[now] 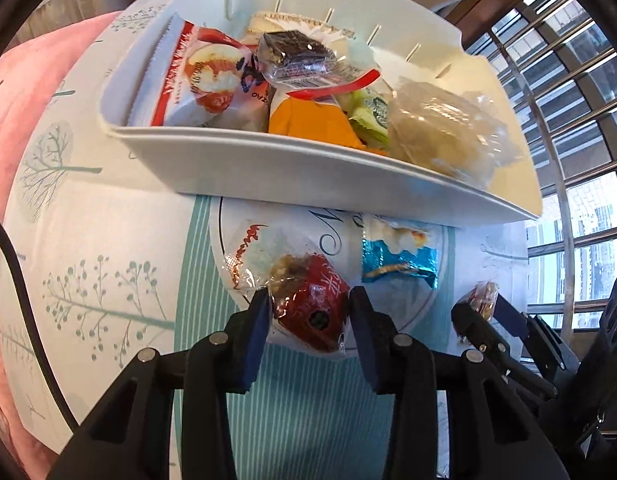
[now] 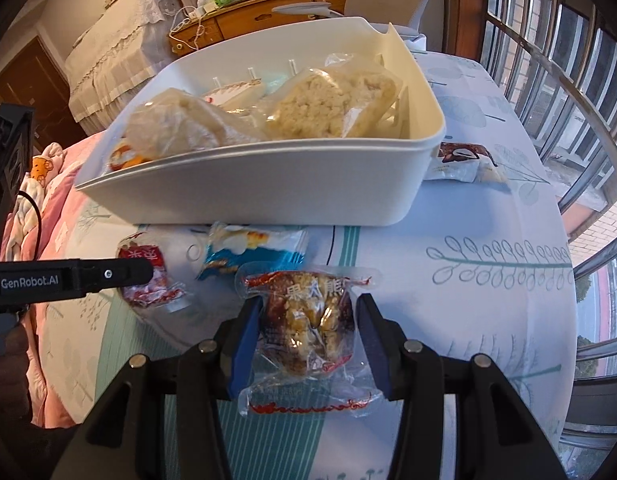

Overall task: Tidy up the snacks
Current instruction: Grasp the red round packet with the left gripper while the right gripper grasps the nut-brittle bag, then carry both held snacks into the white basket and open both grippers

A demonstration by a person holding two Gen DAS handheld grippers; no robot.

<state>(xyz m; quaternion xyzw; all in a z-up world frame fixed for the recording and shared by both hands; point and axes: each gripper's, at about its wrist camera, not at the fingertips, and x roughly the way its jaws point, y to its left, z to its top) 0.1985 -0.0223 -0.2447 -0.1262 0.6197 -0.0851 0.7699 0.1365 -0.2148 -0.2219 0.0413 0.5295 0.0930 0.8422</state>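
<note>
A white bin [image 1: 292, 164] [image 2: 244, 196] full of wrapped snacks stands on the table ahead of both grippers. My left gripper [image 1: 308, 304] is shut on a red wrapped date snack [image 1: 308, 312], just in front of the bin; it also shows in the right wrist view [image 2: 148, 276]. My right gripper [image 2: 306, 316] is shut on a clear-wrapped brown walnut-date snack [image 2: 308, 320], seen at the lower right of the left wrist view [image 1: 482, 300]. A blue snack packet [image 1: 400, 256] [image 2: 252, 254] lies on the table between them, next to the bin.
A brown-and-white snack packet [image 2: 464, 162] lies right of the bin. The table has a white cloth with teal plant prints [image 2: 488, 272]. A pink bed cover [image 1: 28, 92] lies to the left, window bars [image 1: 568, 80] to the right, a wooden dresser [image 2: 244, 20] behind.
</note>
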